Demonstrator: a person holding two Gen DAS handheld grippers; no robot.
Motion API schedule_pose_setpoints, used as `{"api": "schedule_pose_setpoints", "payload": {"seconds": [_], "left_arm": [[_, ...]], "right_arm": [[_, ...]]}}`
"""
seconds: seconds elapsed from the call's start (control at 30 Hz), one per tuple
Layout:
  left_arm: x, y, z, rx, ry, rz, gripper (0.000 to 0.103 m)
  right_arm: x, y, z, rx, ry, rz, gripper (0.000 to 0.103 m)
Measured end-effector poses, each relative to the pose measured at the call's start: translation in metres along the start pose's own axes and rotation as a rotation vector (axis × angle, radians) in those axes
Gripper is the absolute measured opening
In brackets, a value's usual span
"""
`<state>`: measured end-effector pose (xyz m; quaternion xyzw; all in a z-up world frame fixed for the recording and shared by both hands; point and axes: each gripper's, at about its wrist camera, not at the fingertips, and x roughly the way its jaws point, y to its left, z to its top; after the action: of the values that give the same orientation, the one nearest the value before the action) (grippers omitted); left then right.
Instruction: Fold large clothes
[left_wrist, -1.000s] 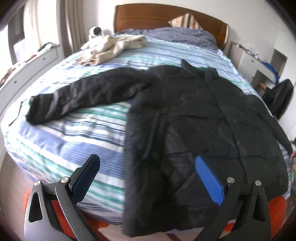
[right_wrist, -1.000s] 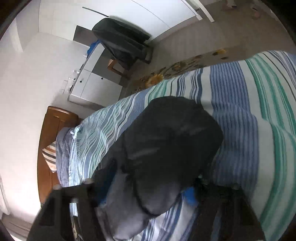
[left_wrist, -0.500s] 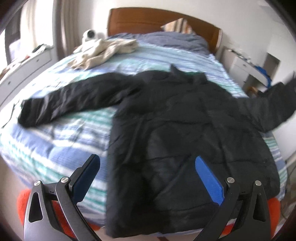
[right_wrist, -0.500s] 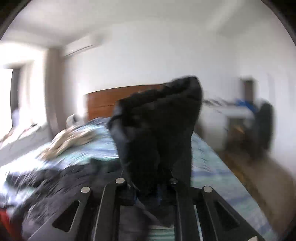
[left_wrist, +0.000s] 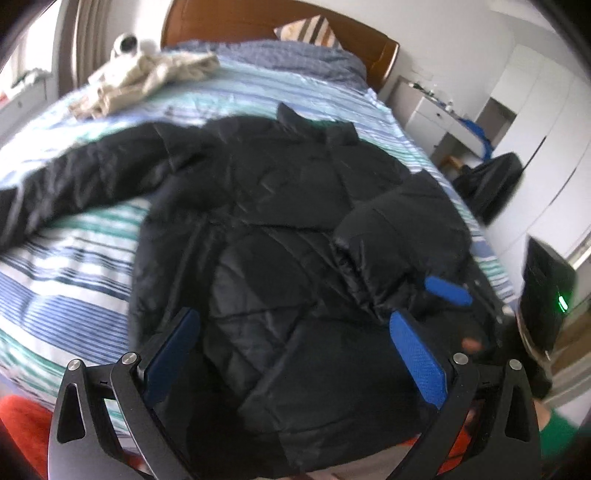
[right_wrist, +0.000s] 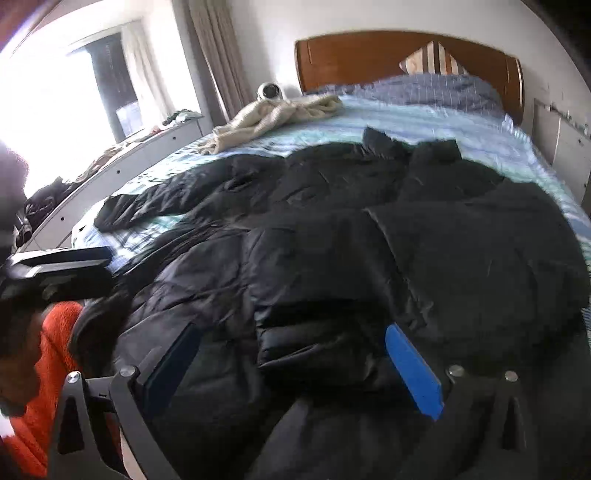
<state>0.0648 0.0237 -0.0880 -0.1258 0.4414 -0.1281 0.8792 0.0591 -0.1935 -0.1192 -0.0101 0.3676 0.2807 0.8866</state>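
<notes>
Between and beyond the wide-spread blue pads of the right gripper (right_wrist: 291, 373) lies the black puffer jacket (right_wrist: 332, 258), spread across the striped bedspread (right_wrist: 424, 118); its right sleeve (right_wrist: 480, 266) is folded in over the body, with the cuff end bunched just ahead of the gap between the pads. Those jaws have just been opening, and neither pad presses on the fabric, so nothing is held. The left gripper (left_wrist: 295, 354) hovers over the jacket's (left_wrist: 258, 229) hem with its jaws equally wide and empty, the dark quilted cloth filling the space beneath them. From the left wrist view the folded sleeve (left_wrist: 399, 236) sits ahead and to the right of that gripper, and one blue pad of the right gripper (left_wrist: 447, 291) shows just beyond it, beside the sleeve's end. The other sleeve (left_wrist: 74, 177) stretches away to the left, flat on the bedspread (left_wrist: 55, 295), its cuff cut off by the picture edge. Farther off, near the wooden headboard (right_wrist: 369, 55), a cream garment (right_wrist: 273, 114) lies crumpled beside a small white camera (right_wrist: 271, 90). No brand, label or writing can be read anywhere; motion blur softens the jacket's stitching and the room's edges. A person's orange sleeve (right_wrist: 51, 369) shows at the lower left of the right wrist view, partly hidden by the gripper's frame.
</notes>
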Motion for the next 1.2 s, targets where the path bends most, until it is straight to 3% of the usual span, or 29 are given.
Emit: {"api": "schedule_pose_setpoints", "payload": {"seconds": [0.17, 0.23, 0.3, 0.33, 0.37, 0.4, 0.43, 0.47, 0.57, 0.63, 0.7, 0.77, 0.97, 1.1, 1.13, 1.2], "left_arm": [[0.042, -0.028, 0.018, 0.042, 0.083, -0.086, 0.102], [0.075, -0.043, 0.028, 0.067, 0.123, -0.058, 0.1], [0.106, -0.057, 0.034, 0.098, 0.167, 0.004, 0.088], [0.118, -0.066, 0.035, 0.132, 0.178, 0.052, 0.077], [0.124, -0.076, 0.036, 0.169, 0.164, 0.088, 0.049], [0.126, -0.086, 0.037, 0.201, 0.154, 0.102, 0.026], [0.125, -0.097, 0.04, 0.226, 0.155, 0.124, 0.011], [0.118, -0.104, 0.046, 0.242, 0.139, 0.126, 0.008], [0.088, -0.106, 0.083, 0.282, 0.034, 0.121, 0.008], [0.078, -0.091, 0.119, 0.271, -0.04, 0.162, 0.008], [0.084, -0.063, 0.147, 0.234, -0.066, 0.233, 0.008], [0.102, -0.04, 0.158, 0.201, -0.049, 0.282, 0.008], [0.141, 0.008, 0.134, 0.14, 0.007, 0.348, 0.01], [0.153, 0.024, 0.11, 0.11, 0.006, 0.347, 0.012], [0.153, 0.026, 0.11, 0.107, 0.005, 0.344, 0.012], [0.155, 0.028, 0.107, 0.1, 0.006, 0.334, 0.013]], "right_arm": [[-0.048, -0.021, -0.019, 0.048, -0.082, -0.036, 0.103], [-0.067, -0.029, -0.027, 0.082, -0.085, -0.051, 0.103], [-0.09, -0.038, -0.041, 0.119, -0.1, -0.07, 0.103], [-0.096, -0.04, -0.044, 0.13, -0.108, -0.078, 0.103], [-0.106, -0.045, -0.049, 0.147, -0.124, -0.09, 0.103], [-0.112, -0.049, -0.052, 0.167, -0.141, -0.107, 0.103], [-0.116, -0.053, -0.053, 0.181, -0.153, -0.124, 0.103], [-0.127, -0.062, -0.054, 0.198, -0.166, -0.151, 0.103], [-0.142, -0.078, -0.045, 0.196, -0.185, -0.172, 0.102], [-0.146, -0.091, -0.027, 0.157, -0.182, -0.204, 0.093], [-0.137, -0.107, 0.004, 0.109, -0.145, -0.276, 0.061], [-0.127, -0.127, 0.032, 0.12, -0.122, -0.272, 0.044], [-0.051, -0.208, 0.116, 0.289, -0.082, -0.286, 0.043], [0.021, -0.253, 0.118, 0.378, -0.032, -0.251, 0.043], [0.043, -0.261, 0.11, 0.401, 0.017, -0.223, 0.043], [0.095, -0.283, 0.076, 0.484, 0.215, -0.233, 0.041]]}}
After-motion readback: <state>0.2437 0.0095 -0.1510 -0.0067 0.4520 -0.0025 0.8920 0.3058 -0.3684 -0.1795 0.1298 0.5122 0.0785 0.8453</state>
